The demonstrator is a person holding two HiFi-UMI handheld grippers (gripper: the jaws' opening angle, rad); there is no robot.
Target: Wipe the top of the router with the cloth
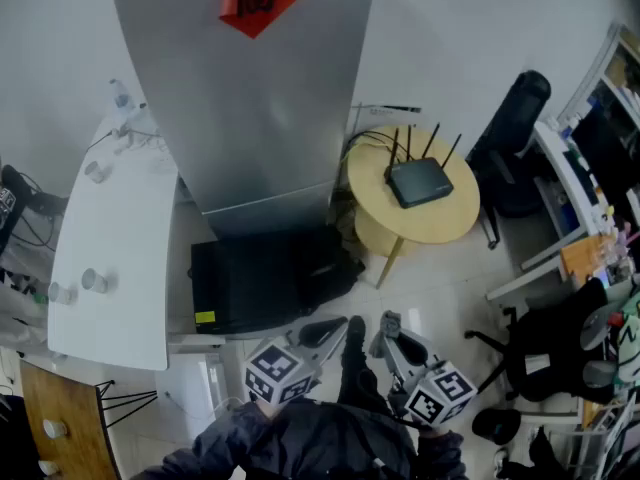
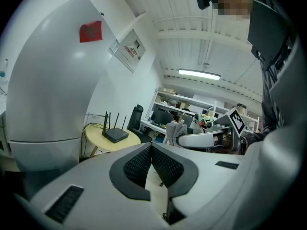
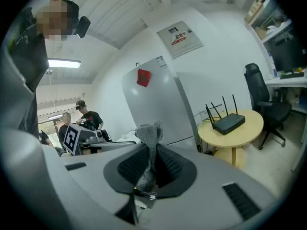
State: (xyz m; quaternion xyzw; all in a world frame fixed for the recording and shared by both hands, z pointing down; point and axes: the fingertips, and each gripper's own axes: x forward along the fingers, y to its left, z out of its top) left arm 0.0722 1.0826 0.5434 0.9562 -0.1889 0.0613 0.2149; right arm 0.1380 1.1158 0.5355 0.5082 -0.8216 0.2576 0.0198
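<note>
The router lies flat on the round yellow table, antennas up, toward the table's 12 o'clock half, its top bare. Cables trail off the table's 10 o'clock edge toward the wall.

The cloth, a grey wad, stands pinched in the right gripper, whose jaws are narrowed onto it. In the head view it is well apart from the router, down near 6 o'clock. The left gripper rides just beside it on the 9 o'clock side, jaws pressed together with nothing between them.

Round the table now:
- The tall grey fridge crowds its 9 o'clock side.
- A low black cabinet sits at 8 o'clock.
- A black office chair stands close at 2 o'clock.
- A white desk runs beyond at 3 o'clock.
- A second chair is parked at 5 o'clock.

Open floor shows between the grippers and the table's 6 o'clock edge. A long white table lies far off at 9 o'clock, past the fridge.
</note>
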